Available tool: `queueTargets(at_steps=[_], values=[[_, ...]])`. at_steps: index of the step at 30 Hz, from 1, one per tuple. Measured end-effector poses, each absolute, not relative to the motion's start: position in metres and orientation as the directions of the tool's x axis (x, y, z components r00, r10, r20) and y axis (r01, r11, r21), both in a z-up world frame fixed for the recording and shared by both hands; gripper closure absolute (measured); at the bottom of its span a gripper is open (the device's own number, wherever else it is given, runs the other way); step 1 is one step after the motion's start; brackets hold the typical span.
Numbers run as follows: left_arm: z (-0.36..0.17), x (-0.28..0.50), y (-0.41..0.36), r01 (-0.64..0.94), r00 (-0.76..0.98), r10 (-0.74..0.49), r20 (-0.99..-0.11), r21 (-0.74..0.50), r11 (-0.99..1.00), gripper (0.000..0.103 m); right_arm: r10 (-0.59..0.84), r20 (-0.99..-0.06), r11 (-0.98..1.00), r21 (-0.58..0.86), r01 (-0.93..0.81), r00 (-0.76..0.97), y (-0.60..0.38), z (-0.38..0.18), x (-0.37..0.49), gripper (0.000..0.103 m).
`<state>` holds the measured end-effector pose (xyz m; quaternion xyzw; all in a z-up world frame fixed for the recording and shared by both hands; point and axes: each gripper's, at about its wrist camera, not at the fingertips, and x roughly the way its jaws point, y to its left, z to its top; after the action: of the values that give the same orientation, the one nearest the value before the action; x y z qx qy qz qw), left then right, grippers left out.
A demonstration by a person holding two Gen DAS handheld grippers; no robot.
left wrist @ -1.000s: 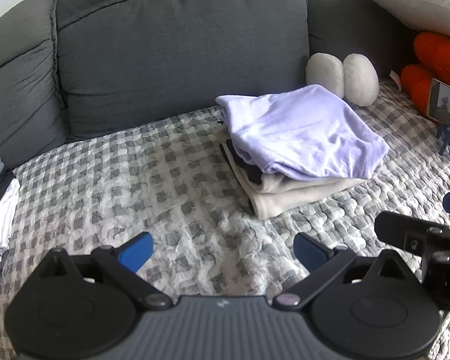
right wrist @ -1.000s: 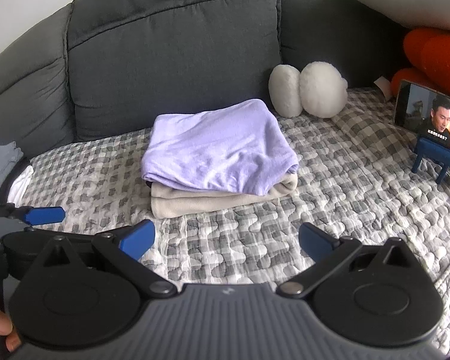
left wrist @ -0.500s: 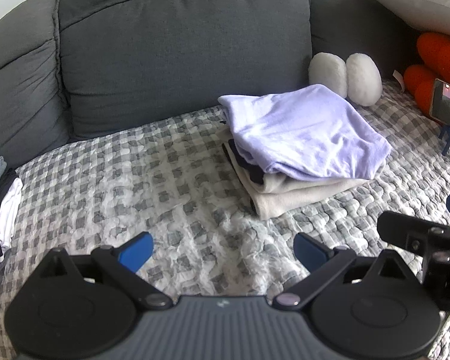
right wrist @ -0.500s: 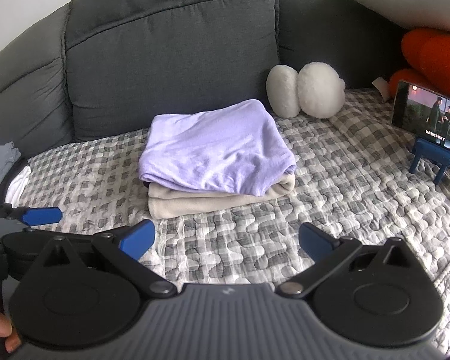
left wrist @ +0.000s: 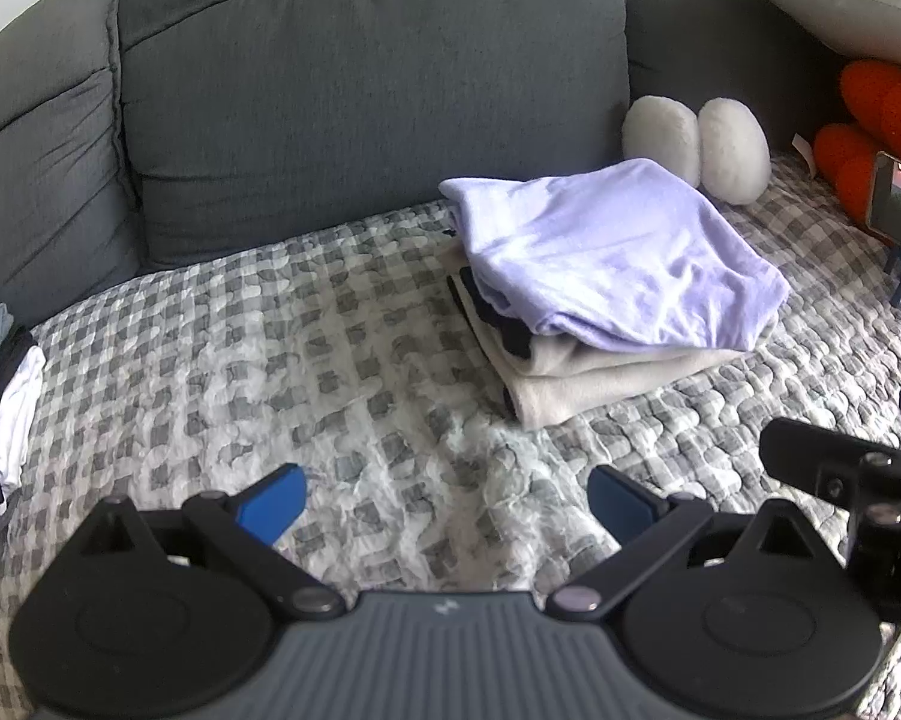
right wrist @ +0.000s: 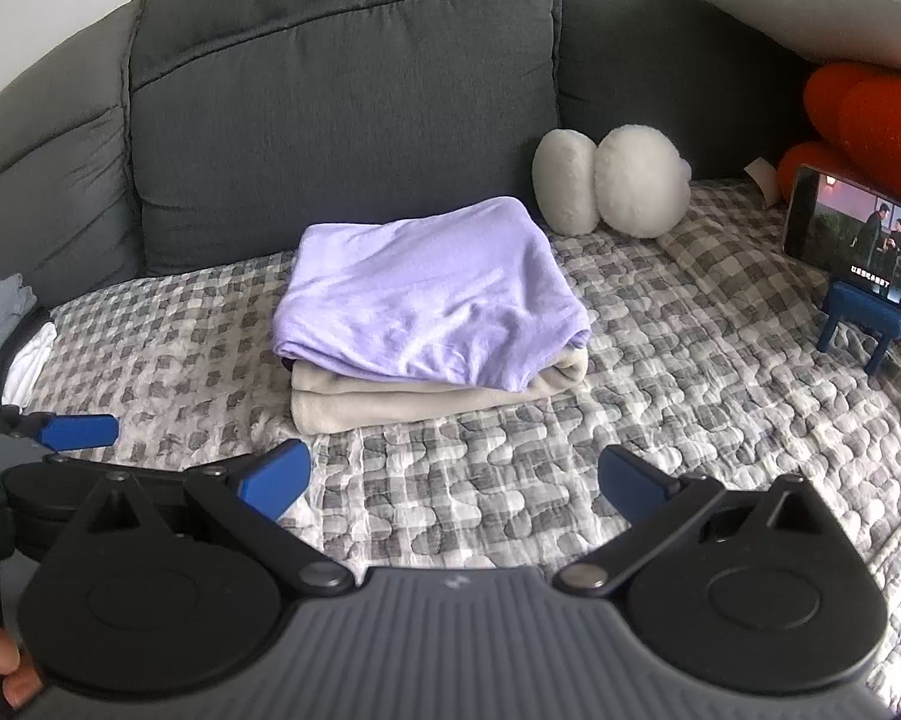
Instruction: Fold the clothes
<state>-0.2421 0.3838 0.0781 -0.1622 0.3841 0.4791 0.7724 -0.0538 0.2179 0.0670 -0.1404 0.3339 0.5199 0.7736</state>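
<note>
Both tools hover empty above the front of the checked sofa cover: the left gripper and the right gripper each have their blue-tipped jaws spread wide. The folded lilac garment lies atop a folded beige garment mid-seat near the backrest. More clothes sit piled at the cover's left edge.

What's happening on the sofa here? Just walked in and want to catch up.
A person is folding clothes with two handheld grippers. Right now the left gripper and right gripper are both open and empty, hovering over the checked blanket. A folded lilac garment tops a beige one in a neat stack. More clothes wait at the left edge.
</note>
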Motion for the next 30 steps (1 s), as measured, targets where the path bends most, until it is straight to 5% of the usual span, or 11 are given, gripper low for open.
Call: queueTargets(at_steps=[30], values=[[0.0745, -0.2433, 0.3823, -0.864, 0.233, 0.613, -0.755, 0.128, 0.486, 0.002, 0.7, -0.667, 0.424, 0.098, -0.9, 0.257, 0.2226, 0.0659, -0.056, 0.0]])
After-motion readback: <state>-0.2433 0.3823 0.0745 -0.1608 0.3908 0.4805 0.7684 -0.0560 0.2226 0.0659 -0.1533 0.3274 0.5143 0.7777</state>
